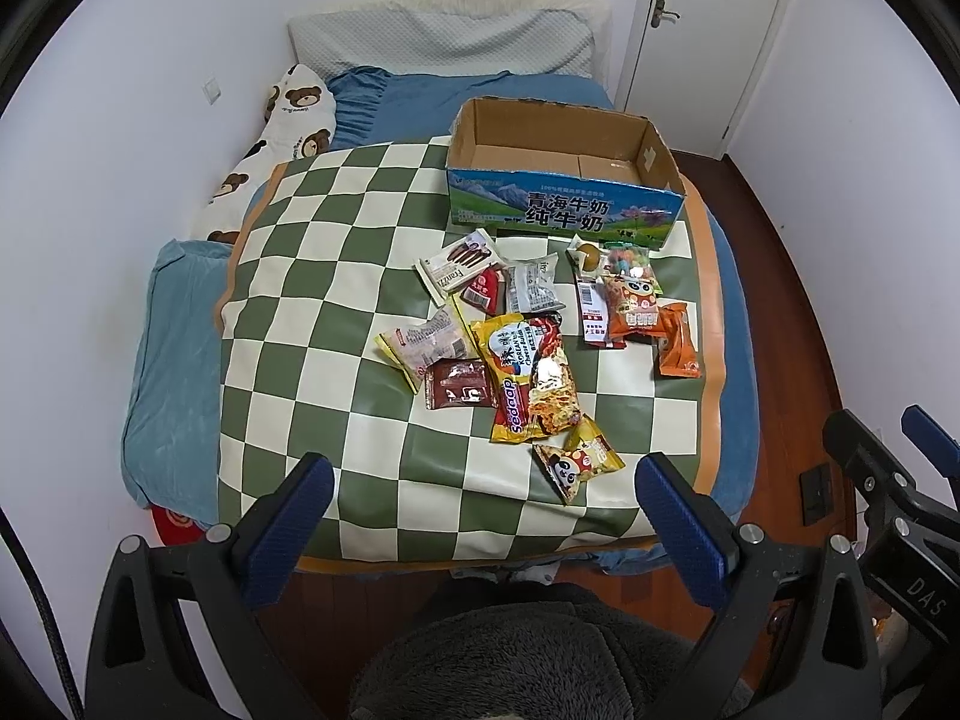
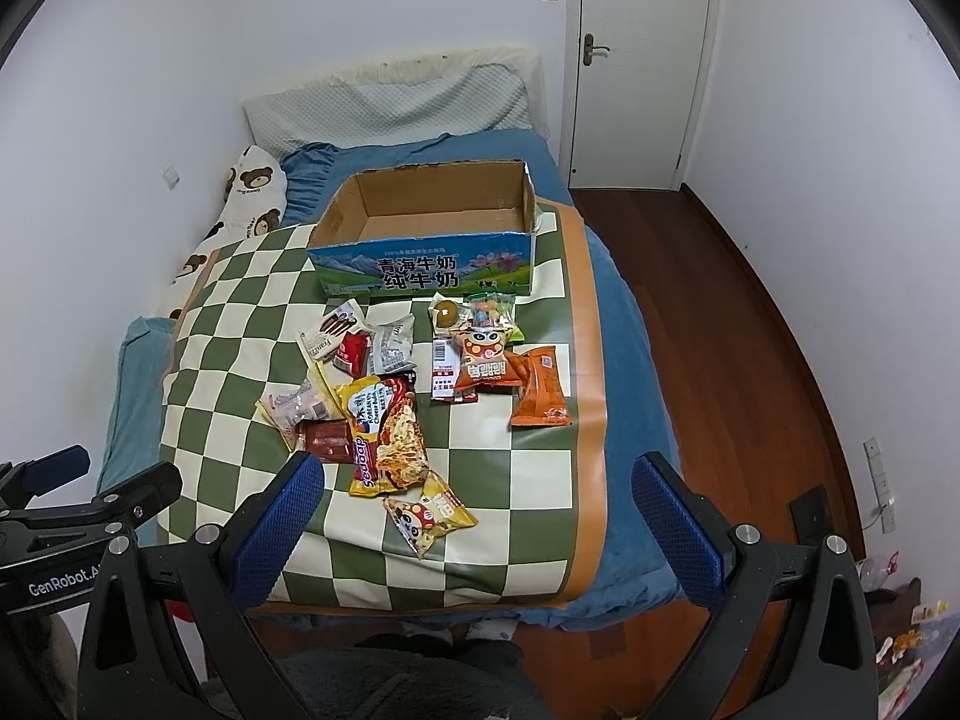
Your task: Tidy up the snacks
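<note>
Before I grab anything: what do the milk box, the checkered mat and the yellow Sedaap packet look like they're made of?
Milk box: corrugated cardboard, going by the plain brown inside and ragged torn top edges; glossy printed outer face.
Checkered mat: probably smooth vinyl or faux leather; it shows a soft sheen and lies in stiff folds at the bed edge.
Sedaap packet: glossy plastic film, crinkled and catching highlights.

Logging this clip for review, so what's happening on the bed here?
A person holds a gripper in each hand above the foot of a bed, both open and empty: the left gripper and the right gripper. Neither touches anything. A dozen or so snack packets, including a yellow noodle pack and an orange packet, lie scattered on a green checkered mat. Behind them sits an open milk carton box, which looks empty. Sorting has not started.
</note>
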Action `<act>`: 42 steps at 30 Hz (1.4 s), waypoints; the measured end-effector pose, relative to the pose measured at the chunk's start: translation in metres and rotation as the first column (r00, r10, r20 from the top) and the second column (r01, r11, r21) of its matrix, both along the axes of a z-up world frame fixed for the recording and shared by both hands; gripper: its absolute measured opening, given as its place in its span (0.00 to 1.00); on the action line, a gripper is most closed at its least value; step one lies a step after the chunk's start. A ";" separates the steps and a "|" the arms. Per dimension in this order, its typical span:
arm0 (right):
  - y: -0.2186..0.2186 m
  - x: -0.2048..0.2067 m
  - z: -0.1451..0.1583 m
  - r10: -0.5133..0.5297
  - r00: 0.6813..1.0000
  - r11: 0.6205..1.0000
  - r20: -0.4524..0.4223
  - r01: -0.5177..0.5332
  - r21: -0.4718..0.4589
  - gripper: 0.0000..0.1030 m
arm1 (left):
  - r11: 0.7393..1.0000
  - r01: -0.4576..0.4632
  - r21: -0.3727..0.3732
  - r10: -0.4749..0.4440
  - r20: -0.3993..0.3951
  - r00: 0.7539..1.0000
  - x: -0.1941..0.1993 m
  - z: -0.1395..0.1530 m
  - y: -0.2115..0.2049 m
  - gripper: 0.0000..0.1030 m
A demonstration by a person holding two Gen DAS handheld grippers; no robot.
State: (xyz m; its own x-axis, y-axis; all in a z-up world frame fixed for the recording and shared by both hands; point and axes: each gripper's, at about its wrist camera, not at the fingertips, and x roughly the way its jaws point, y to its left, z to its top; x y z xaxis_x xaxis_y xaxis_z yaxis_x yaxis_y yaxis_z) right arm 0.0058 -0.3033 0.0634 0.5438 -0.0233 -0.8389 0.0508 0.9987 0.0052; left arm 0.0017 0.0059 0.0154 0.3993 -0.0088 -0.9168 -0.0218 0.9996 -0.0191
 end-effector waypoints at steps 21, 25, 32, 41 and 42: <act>-0.002 -0.002 0.005 -0.006 1.000 1.000 0.012 0.006 0.001 1.00 | 1.000 0.004 0.009 -0.004 0.013 1.000 0.010 0.020 -0.011 1.00; -0.002 -0.001 0.006 -0.007 1.000 1.000 0.012 0.007 0.005 1.00 | 1.000 0.004 0.008 -0.004 0.017 1.000 0.010 0.021 -0.011 1.00; -0.001 -0.002 0.007 -0.006 1.000 1.000 0.013 0.006 0.012 1.00 | 1.000 0.005 0.009 -0.005 0.019 1.000 0.011 0.023 -0.010 1.00; 0.001 -0.003 0.008 -0.007 1.000 1.000 0.018 0.006 0.015 1.00 | 1.000 0.006 0.010 -0.006 0.026 1.000 0.010 0.024 -0.011 1.00; 0.001 -0.003 0.008 -0.007 1.000 1.000 0.018 0.006 0.017 1.00 | 1.000 0.006 0.008 -0.006 0.028 1.000 0.007 0.021 -0.008 1.00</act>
State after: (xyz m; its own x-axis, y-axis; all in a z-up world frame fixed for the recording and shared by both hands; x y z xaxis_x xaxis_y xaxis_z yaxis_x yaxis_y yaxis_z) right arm 0.0033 -0.3019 0.0710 0.5585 -0.0127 -0.8294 0.0571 0.9981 0.0231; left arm 0.0082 -0.0018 0.0368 0.4244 -0.0036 -0.9055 -0.0153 0.9998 -0.0112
